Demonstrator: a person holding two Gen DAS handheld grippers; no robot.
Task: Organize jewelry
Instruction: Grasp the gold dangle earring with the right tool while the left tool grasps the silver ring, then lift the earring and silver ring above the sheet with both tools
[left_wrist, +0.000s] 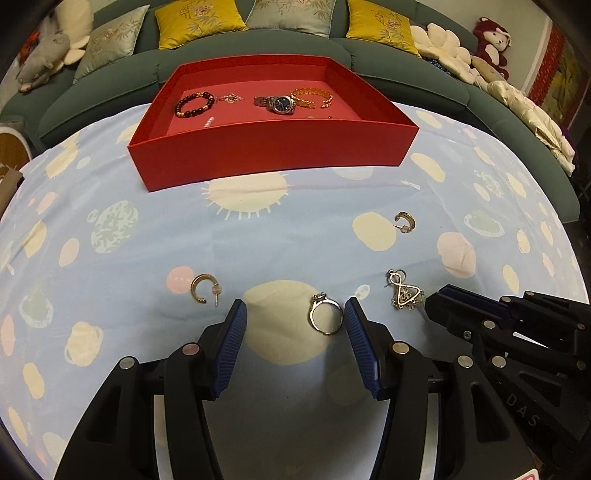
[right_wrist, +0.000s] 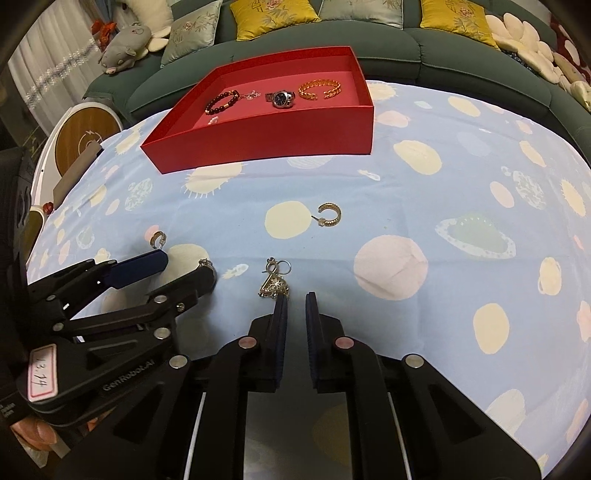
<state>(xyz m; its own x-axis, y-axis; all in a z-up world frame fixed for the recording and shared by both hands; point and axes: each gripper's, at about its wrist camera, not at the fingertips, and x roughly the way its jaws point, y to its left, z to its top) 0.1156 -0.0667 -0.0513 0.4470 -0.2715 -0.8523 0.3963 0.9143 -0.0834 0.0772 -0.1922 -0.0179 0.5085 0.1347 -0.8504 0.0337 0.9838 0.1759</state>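
My left gripper (left_wrist: 295, 314) is open over the cloth, with a silver ring (left_wrist: 325, 314) lying between its blue pads, close to the right one. A gold hoop earring (left_wrist: 203, 290) lies to its left and a second one (left_wrist: 405, 221) farther right. A triangular drop earring (left_wrist: 404, 293) lies by my right gripper (right_wrist: 295, 301), whose fingers stand a narrow gap apart with nothing between them; its left fingertip (right_wrist: 281, 306) touches that earring (right_wrist: 275, 282). The red tray (left_wrist: 273, 155) holds a bead bracelet (left_wrist: 194, 105), a watch (left_wrist: 277, 103) and a gold chain bracelet (left_wrist: 312, 96).
A blue patterned cloth (left_wrist: 147, 240) covers the table. A green sofa (left_wrist: 110, 92) with yellow and grey cushions and plush toys runs behind the tray. A round wooden-topped stand (right_wrist: 86, 134) is off the table's left edge.
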